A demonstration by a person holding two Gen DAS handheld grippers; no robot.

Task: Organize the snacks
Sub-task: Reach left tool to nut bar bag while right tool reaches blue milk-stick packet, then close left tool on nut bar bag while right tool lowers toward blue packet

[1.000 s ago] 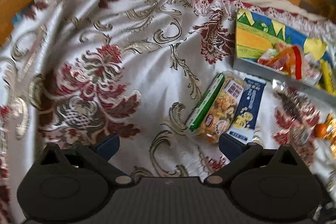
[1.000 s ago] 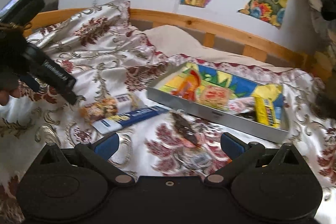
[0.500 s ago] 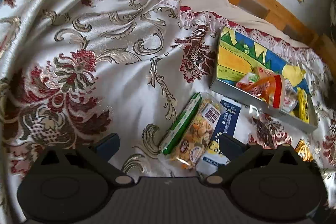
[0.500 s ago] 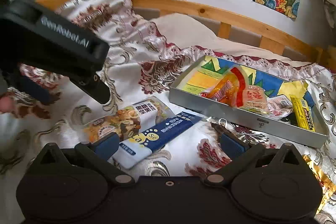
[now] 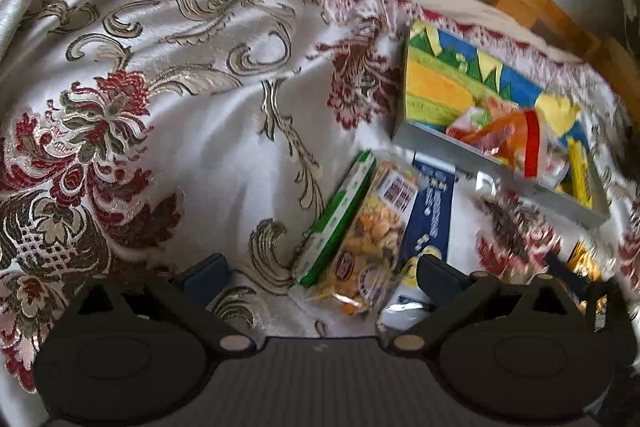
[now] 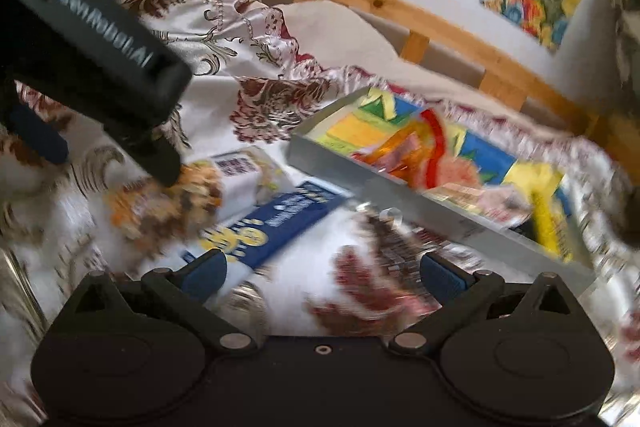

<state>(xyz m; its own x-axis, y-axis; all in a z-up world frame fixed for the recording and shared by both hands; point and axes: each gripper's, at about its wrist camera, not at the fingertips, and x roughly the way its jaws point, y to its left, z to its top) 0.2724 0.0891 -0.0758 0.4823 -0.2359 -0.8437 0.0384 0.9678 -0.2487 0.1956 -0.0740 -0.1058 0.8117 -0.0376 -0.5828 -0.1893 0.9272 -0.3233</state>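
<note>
A clear bag of mixed nuts (image 5: 374,227) with a green edge lies on the bedspread beside a long blue snack pack (image 5: 430,211). My left gripper (image 5: 320,273) is open just above the near end of the nut bag. In the right wrist view the nut bag (image 6: 168,199) and the blue pack (image 6: 276,223) lie left of centre. My right gripper (image 6: 324,273) is open and empty above the cloth. The grey tray (image 5: 432,137) with a colourful bottom holds several snack packs; it also shows in the right wrist view (image 6: 384,195).
The flowered satin bedspread (image 5: 180,75) covers the bed. A wooden bed rail (image 6: 432,15) and a pillow (image 6: 332,31) lie behind the tray. A dark snack pouch (image 5: 516,223) and a golden wrapper (image 5: 584,263) lie on the cloth near the tray. The left gripper body (image 6: 92,39) fills the right view's left side.
My left gripper has moved closer to the nut bag, whose near end now lies between its fingers. My right gripper has moved forward and lower toward the blue pack and tray.
</note>
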